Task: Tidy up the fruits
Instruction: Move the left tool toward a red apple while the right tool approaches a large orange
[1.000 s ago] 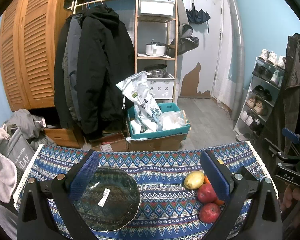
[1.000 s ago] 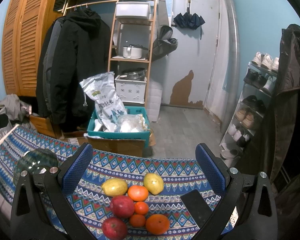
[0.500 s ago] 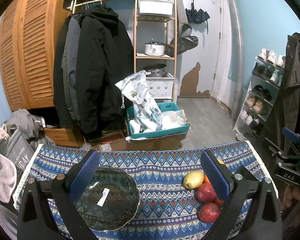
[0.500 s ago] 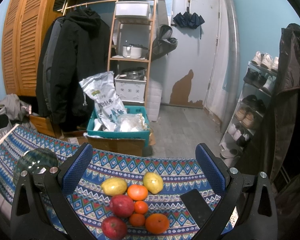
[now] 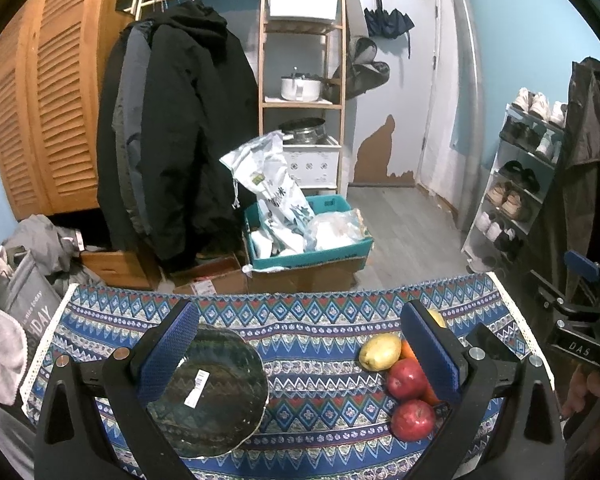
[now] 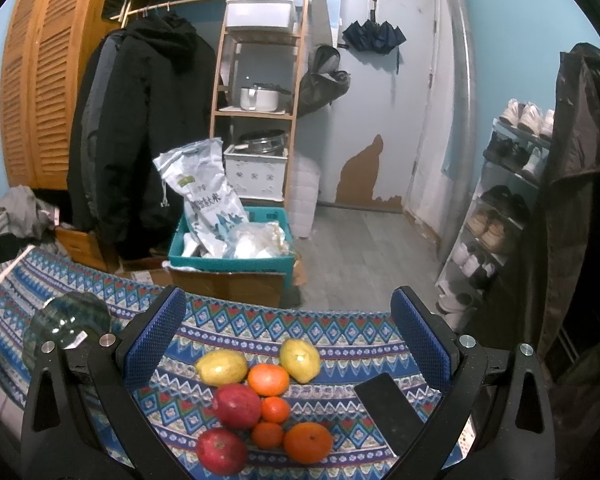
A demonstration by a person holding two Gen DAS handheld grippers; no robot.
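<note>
**Both tongs spread wide above a bench of loose fruit**

Left wrist view: the left tongs [image 5: 300, 354] stand spread wide with nothing between the blue pads, above a bench draped in a patterned blue cloth [image 5: 308, 324]. A dark glass bowl [image 5: 216, 392] with a white sticker sits on the cloth just inside the left pad. The fruit is gathered toward the right end of the bench: a yellow lemon [image 5: 380, 352], and nearer the camera two red apples [image 5: 406, 374], one behind the other. Bits of orange fruit show behind the right pad, mostly hidden by it. At the far right edge the right tongs [image 5: 580, 280] appear from the side, with part of a hand below them. Beyond the bench a teal box [image 5: 312, 256] holds white bags.

Right wrist view: the right tongs [image 6: 288, 338] are likewise wide apart and grip nothing. The fruit lies in a tight cluster between the pads: two lemons [image 6: 221, 367] at the back with an orange [image 6: 268, 380] between them, a red apple [image 6: 236, 406] touching a small tangerine [image 6: 275, 409], then a second apple, another tangerine and a larger orange nearest the camera. A black phone [image 6: 388, 412] lies flat just to the right of the cluster. The bowl sits well apart, at the left end of the bench.
</note>
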